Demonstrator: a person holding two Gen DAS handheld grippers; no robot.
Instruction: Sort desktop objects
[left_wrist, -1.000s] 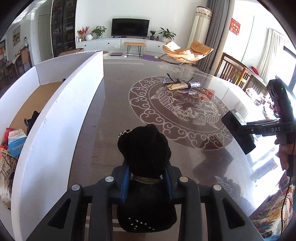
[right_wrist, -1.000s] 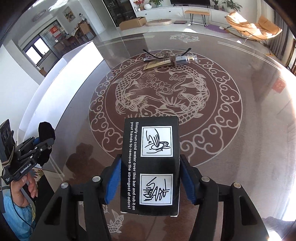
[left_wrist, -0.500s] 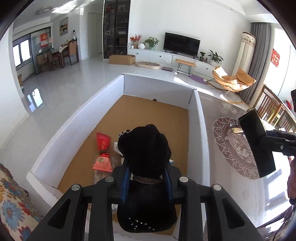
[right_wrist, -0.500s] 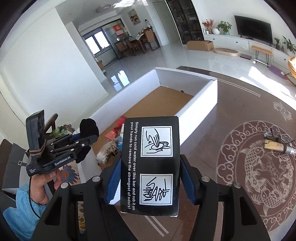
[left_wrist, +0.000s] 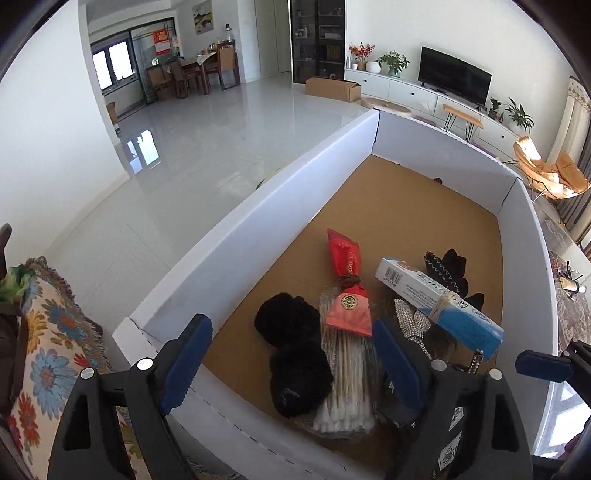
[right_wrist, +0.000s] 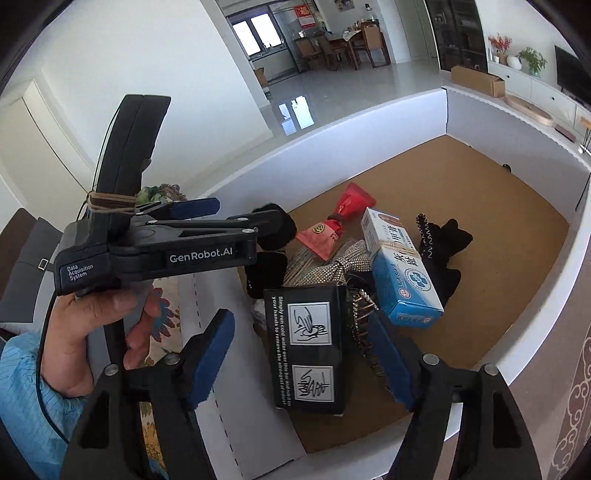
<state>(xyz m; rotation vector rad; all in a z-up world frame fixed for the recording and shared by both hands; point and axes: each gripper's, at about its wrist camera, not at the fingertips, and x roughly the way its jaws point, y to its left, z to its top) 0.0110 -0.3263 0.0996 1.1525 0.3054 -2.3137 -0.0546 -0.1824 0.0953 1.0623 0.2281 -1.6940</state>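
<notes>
Black pouch and black box now lie in the bin — both tools just sprang apart.

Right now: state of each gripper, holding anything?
Left gripper: open, jaws just opened; black fuzzy item lies released in the box.
Right gripper: open, jaws just opened; black carton released.

White walls, glossy pale floor, television, dining table

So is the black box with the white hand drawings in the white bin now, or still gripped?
In the bin. The black box lies on the bin's cardboard floor, and the right tool's pads stand clear of it; its jaws have just been opening.
</notes>
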